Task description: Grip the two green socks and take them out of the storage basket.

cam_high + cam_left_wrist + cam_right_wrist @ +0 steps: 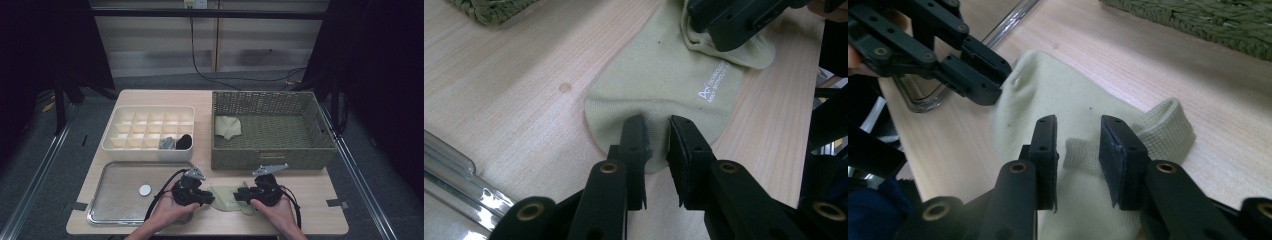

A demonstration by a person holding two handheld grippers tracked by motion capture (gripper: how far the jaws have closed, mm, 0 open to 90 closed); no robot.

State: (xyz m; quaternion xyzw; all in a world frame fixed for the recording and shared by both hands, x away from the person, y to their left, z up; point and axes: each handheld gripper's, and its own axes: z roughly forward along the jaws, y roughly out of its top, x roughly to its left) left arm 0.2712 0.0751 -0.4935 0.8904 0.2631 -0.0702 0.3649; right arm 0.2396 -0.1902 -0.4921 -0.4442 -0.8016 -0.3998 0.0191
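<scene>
Fig.: pale-green cotton sock (659, 80) flat on table, both grippers at it.
Left gripper (656, 135) & right gripper (1078, 137) jaws parted astride fabric, nothing gripped; 2 socks sit in white divided organiser (149, 127), another in woven basket (270, 127).

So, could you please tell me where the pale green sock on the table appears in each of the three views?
High view: the sock lies at the table's near edge, between the two grippers.
Left gripper view: it spreads across the centre, its rounded end between the open jaws.
Right gripper view: it runs from centre to bottom, ribbed cuff at right.
Shared landmark: the woven basket, seen at the top left in the left gripper view and the top right in the right gripper view.
</scene>
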